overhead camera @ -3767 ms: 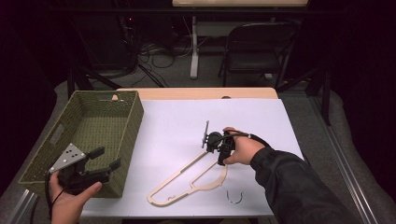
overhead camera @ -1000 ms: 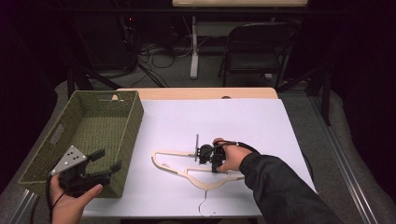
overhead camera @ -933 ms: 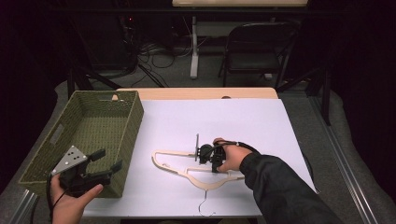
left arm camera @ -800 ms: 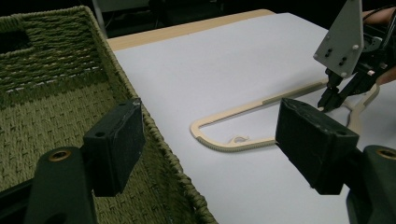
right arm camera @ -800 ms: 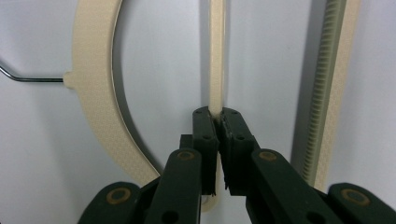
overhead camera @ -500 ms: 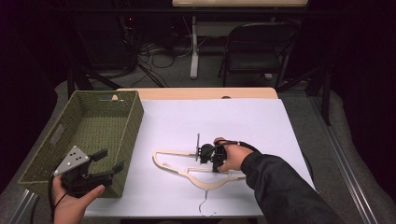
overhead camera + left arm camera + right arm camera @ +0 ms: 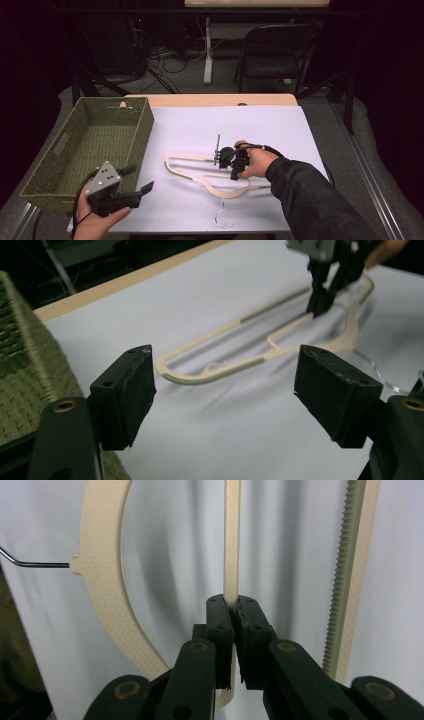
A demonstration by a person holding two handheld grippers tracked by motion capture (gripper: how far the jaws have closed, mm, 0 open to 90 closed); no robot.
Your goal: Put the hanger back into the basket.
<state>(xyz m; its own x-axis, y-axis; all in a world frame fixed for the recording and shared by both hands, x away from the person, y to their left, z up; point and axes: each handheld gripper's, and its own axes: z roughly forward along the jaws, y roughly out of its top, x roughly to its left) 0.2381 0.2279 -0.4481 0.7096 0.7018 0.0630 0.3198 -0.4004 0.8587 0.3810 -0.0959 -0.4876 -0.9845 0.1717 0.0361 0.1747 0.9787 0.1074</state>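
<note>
Hanger slid left | right gripper jaws clamp its bar | left gripper jaws spread

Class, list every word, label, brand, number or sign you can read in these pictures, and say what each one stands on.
None: no readable text on anything here.
The cream hanger, clamped in the right gripper, is bare of print, with only moulded ridges along one bar.
The woven basket and the white table cover are plain.
The left gripper, jaws wide apart, has dots on its grey plate, no letters.
</note>
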